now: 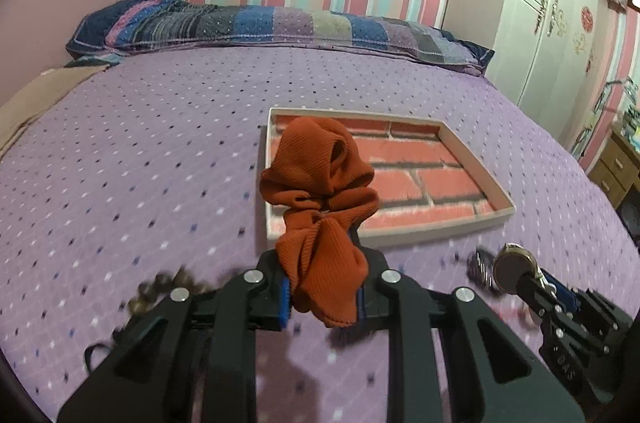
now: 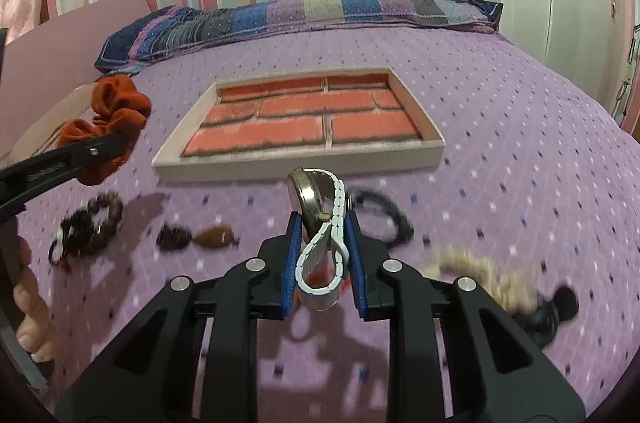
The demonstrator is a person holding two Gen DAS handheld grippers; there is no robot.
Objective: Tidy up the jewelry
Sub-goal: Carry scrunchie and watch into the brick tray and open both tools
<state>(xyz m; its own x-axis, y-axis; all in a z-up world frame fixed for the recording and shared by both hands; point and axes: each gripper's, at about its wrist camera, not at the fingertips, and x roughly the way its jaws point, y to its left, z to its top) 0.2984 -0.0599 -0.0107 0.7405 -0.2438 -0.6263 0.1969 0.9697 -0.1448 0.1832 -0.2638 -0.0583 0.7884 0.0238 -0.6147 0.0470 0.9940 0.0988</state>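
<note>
Left gripper clamps an orange scrunchie above the bed. Right gripper grips a watch, near the tray.

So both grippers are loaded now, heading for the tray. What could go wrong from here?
1. The watch is pinched edge-on in the right gripper, its strap looping loose; it could slip or swing out.
2. The orange scrunchie bulges above the left gripper and may hide the tray from that camera.
3. Both grippers head for the same tray and might collide.
</note>
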